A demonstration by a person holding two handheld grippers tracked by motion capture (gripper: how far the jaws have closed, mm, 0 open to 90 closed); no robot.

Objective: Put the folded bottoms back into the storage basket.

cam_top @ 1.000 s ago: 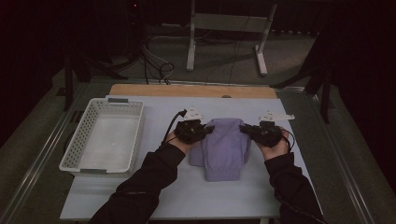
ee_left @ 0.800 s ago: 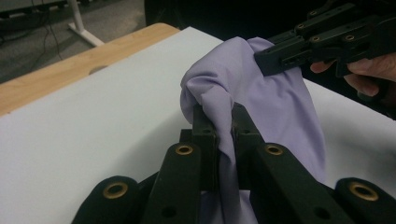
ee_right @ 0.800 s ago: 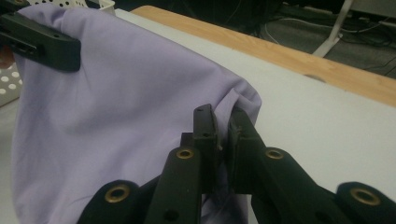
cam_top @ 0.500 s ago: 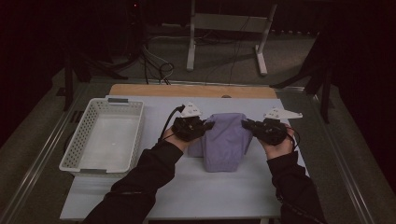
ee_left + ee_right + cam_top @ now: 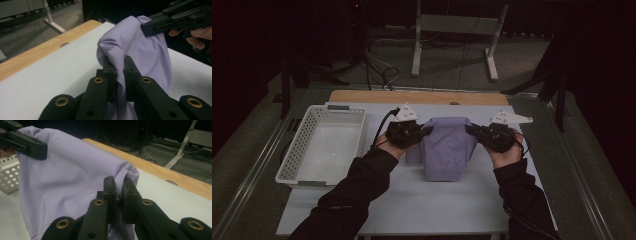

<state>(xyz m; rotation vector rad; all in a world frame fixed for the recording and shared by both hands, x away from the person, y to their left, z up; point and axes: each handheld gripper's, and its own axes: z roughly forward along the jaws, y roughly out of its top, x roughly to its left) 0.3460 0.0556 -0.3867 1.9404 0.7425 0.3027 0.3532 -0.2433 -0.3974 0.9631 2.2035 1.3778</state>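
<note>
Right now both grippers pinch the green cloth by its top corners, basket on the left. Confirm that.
One thing is wrong: the cloth is pale purple, not green, as the high view shows. The left gripper and right gripper do pinch its top corners, and the basket is on the left.

Both forearms are extended forward from the near edge of the table (image 5: 412, 210), in dark sleeves. The left gripper (image 5: 424, 131) is held above the table's middle, jaws clamped and pointed inward. The right gripper (image 5: 469, 129) is held level opposite it, jaws likewise pressed together, well above the tabletop.
</note>
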